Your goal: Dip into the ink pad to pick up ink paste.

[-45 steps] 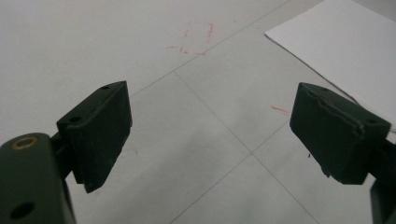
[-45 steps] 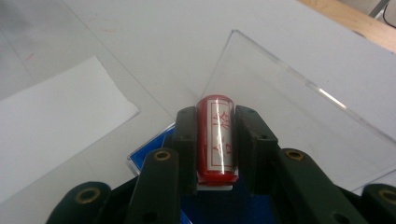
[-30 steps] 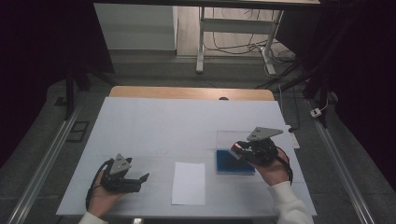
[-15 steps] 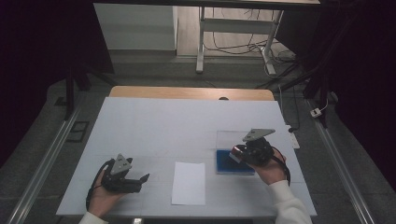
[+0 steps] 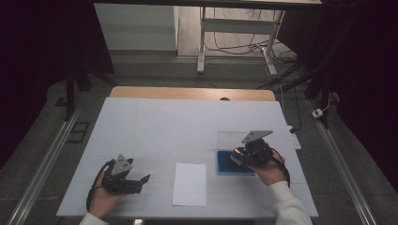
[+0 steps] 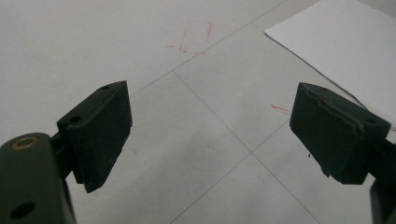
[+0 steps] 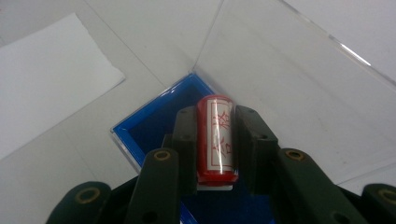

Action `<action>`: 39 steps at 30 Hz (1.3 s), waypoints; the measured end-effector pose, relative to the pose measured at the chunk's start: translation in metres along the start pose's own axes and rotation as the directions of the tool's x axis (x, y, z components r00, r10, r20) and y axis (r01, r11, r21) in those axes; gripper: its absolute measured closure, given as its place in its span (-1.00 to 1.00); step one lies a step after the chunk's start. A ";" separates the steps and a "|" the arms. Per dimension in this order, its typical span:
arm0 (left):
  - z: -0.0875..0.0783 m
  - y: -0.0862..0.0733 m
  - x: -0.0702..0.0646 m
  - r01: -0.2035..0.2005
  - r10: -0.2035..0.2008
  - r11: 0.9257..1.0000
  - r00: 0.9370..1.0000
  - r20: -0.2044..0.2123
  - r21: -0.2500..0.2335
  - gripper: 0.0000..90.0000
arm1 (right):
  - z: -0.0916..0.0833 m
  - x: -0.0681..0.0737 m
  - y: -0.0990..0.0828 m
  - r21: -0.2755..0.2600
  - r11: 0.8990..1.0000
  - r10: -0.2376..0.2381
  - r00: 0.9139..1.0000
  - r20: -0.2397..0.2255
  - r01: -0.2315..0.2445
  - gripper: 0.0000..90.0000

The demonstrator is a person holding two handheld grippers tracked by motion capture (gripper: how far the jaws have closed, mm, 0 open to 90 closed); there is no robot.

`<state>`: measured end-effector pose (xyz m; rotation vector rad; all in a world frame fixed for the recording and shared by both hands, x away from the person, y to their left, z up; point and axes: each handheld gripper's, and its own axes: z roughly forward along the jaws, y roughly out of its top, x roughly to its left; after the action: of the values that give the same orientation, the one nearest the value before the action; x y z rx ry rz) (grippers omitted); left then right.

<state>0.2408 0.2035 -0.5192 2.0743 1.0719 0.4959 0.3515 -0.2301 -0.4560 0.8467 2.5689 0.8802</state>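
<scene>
A: What is being held by the right gripper (image 7: pixel 215 140)?

B: A red seal stamp (image 7: pixel 215 140) is being clamped, lowered since a second ago over the blue ink pad (image 5: pixel 234 162), right of the paper sheet (image 5: pixel 189 183); inking is being approached. The left gripper (image 6: pixel 210 135) is being kept open.

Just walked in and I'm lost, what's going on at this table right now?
A person at a white table holds a gripper in each hand. The right gripper is shut on a red stamp over a blue ink pad with its clear lid open. The left gripper rests open above the table, holding nothing. A white sheet of paper lies between them.
</scene>
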 end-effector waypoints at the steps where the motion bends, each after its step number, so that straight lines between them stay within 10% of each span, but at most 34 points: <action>1: 0.000 0.000 0.000 0.000 0.000 1.000 1.000 0.000 -0.001 -0.70 | 0.000 0.000 0.000 0.003 1.000 -0.001 1.000 0.000 0.001 0.56; 39: 0.001 0.000 -0.001 -0.006 0.006 1.000 1.000 0.001 0.004 -0.70 | 0.012 -0.001 -0.001 0.077 0.997 -0.001 1.000 0.010 0.000 0.56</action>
<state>0.2409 0.2026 -0.5199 2.0820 1.0672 0.4956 0.3568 -0.2258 -0.4659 0.8694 2.6090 0.7795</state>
